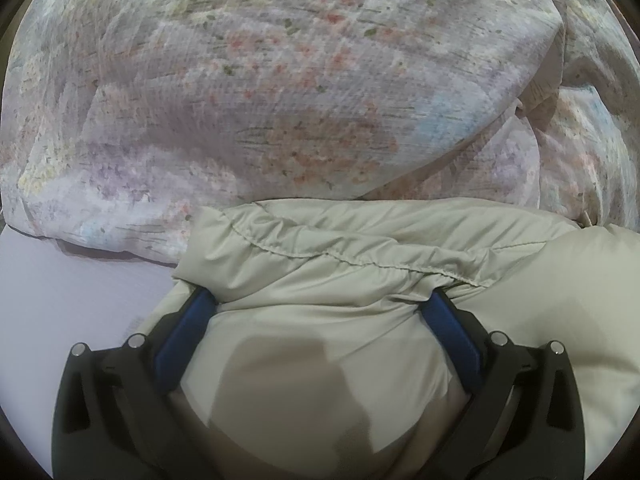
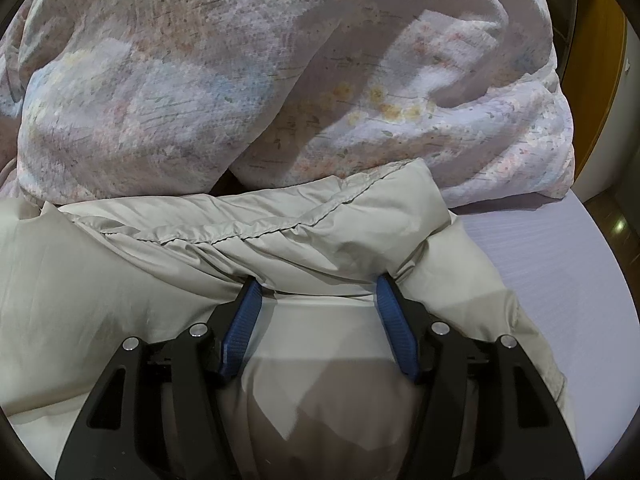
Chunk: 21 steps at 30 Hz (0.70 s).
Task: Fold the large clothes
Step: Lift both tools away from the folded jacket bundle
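A puffy beige jacket (image 1: 340,240) lies on the bed, its stitched hem bunched across the front of both views. In the left wrist view my left gripper (image 1: 320,296) stands wide, with a thick fold of the jacket bulging between its blue pads (image 1: 184,332) and pressed on both sides. My right gripper (image 2: 318,280) grips the same jacket (image 2: 240,216) in the same way. There the padding fills the gap between the pads (image 2: 396,328). The hem fold drapes over all the fingertips and hides them.
A crumpled floral duvet (image 1: 280,80) rises just behind the jacket and fills the upper half of both views (image 2: 160,80). The lavender bed sheet (image 1: 60,288) shows at the left and at the right (image 2: 560,280). Wooden furniture (image 2: 596,60) stands beyond the bed's right edge.
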Tool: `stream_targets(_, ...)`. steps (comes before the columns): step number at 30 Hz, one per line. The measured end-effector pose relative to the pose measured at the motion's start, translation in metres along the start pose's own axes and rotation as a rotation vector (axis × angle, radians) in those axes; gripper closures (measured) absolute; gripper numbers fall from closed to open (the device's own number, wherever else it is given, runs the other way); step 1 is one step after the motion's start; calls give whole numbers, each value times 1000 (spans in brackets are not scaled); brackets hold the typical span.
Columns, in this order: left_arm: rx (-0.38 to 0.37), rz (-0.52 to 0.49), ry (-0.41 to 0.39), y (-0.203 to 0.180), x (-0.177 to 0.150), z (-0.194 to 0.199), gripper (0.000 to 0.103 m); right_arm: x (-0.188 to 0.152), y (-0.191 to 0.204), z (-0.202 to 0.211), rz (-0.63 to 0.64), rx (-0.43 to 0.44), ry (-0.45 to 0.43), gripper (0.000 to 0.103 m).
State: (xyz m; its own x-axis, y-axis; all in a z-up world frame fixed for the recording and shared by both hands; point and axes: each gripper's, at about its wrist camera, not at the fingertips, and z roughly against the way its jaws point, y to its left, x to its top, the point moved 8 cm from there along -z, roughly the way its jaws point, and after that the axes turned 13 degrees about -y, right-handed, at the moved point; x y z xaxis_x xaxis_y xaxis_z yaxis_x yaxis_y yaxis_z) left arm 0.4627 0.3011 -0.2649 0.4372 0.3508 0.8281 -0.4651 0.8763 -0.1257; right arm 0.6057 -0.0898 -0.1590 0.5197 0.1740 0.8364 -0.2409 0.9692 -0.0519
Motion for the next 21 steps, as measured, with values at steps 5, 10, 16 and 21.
stream_targets(5, 9, -9, 3, 0, 0, 8, 2, 4, -2, -5, -3, 3, 16, 41)
stream_targets(10, 42, -85, 20, 4, -2, 46, 2, 8, -13, 23, -48, -6, 81, 41)
stream_targets(16, -39, -44, 29, 27, -14, 128, 2, 0, -72, 97, -310, -30, 72, 30)
stream_targets(21, -75, 112, 78, 57, -50, 179, 3, -42, -118, 126, -574, -7, 154, 29)
